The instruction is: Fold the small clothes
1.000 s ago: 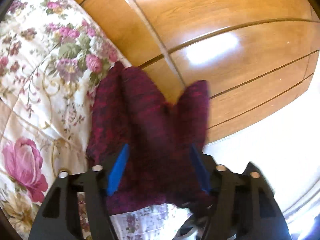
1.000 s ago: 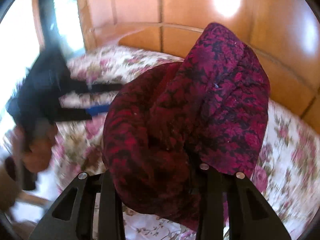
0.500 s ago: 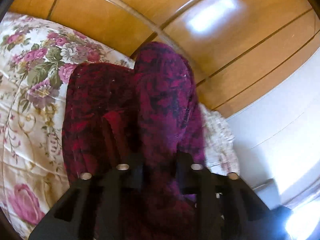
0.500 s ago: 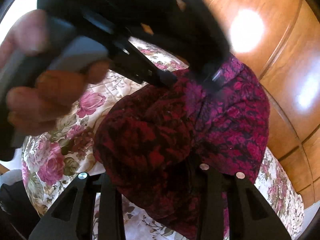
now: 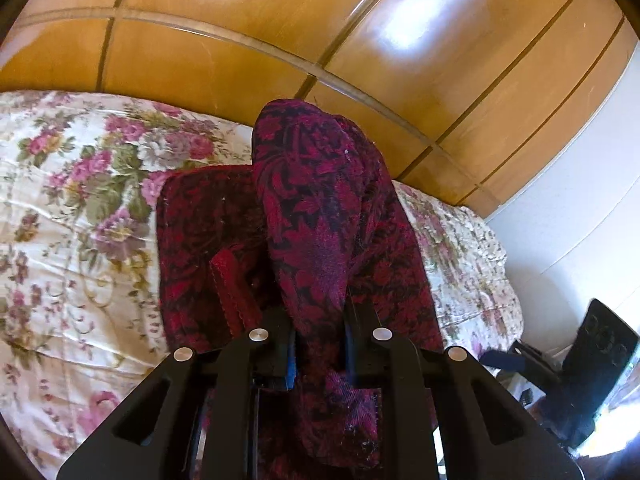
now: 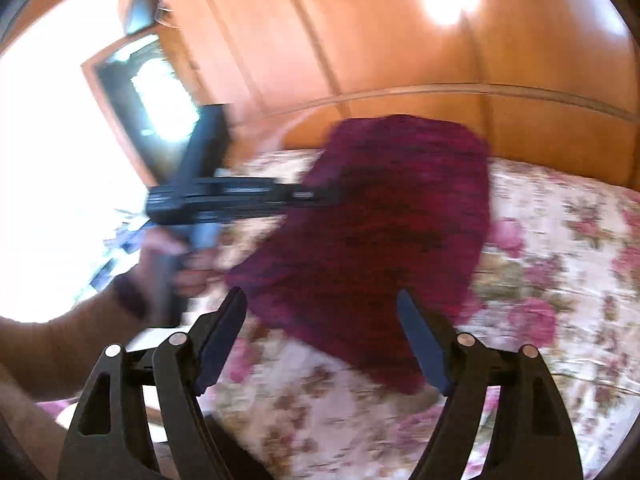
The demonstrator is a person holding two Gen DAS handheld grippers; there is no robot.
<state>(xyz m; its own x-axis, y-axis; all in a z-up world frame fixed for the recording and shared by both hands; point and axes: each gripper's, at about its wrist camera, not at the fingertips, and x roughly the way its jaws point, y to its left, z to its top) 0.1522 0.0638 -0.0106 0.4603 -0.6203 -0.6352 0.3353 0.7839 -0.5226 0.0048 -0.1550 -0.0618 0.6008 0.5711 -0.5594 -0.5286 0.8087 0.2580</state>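
A dark red patterned garment (image 5: pixel 312 200) lies partly flat on the floral bedspread (image 5: pixel 80 240), with one fold pulled up. My left gripper (image 5: pixel 318 316) has that raised fold pinched between its fingers, and its jaws are still closing on the cloth. In the blurred right wrist view the garment (image 6: pixel 380 220) lies ahead on the bedspread (image 6: pixel 560 260). My right gripper (image 6: pixel 320 294) is drawn back from it, its jaws opening and its blue pads bare. There the left gripper (image 6: pixel 316 196), held by a hand (image 6: pixel 168 256), reaches in from the left onto the garment's far edge.
A glossy wooden panelled wall (image 5: pixel 360 40) rises right behind the bed. The bed's edge and a white wall (image 5: pixel 580 200) are to the right, with a black object (image 5: pixel 600 360) below. A bright window and a framed mirror (image 6: pixel 152 92) stand at the left.
My left gripper went from open around the garment to shut on a fold and rose. My right gripper let go of the bunched cloth, opened and pulled back.
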